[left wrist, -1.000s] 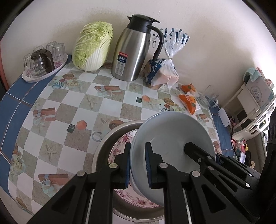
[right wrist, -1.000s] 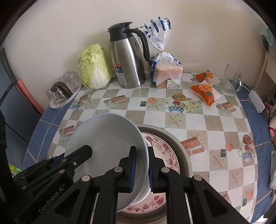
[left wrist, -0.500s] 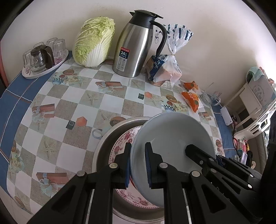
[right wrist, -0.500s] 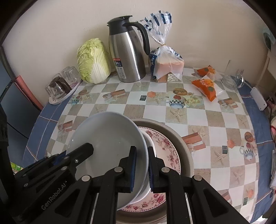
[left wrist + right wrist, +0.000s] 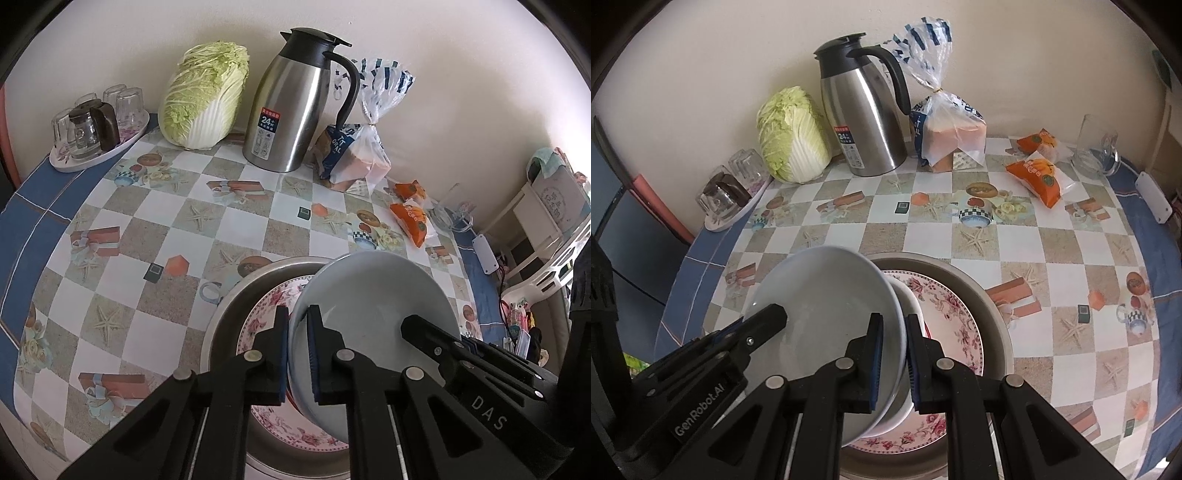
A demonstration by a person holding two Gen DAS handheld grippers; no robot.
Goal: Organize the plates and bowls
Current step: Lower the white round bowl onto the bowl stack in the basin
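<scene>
A plain white bowl [image 5: 373,310] is held by both grippers above a stack. My left gripper [image 5: 297,354] is shut on its left rim. My right gripper [image 5: 894,358] is shut on its right rim; the bowl [image 5: 827,317] fills the lower left of the right wrist view. Under it a second white bowl [image 5: 910,314] rests on a pink floral plate [image 5: 955,317], which lies in a metal basin [image 5: 993,317]. The floral plate [image 5: 264,321] and the basin [image 5: 236,299] also show in the left wrist view.
On the checkered tablecloth [image 5: 147,236] stand a steel thermos [image 5: 291,107], a napa cabbage [image 5: 205,96], a bread bag [image 5: 358,147], orange snack packs [image 5: 412,216], a glass mug [image 5: 1095,149] and a tray of glasses [image 5: 98,125]. White shelves [image 5: 546,236] stand to the right.
Both grippers, with the white bowl between them, have risen and drawn back a little; the table items sit lower and smaller in both views. The grip has not changed.
</scene>
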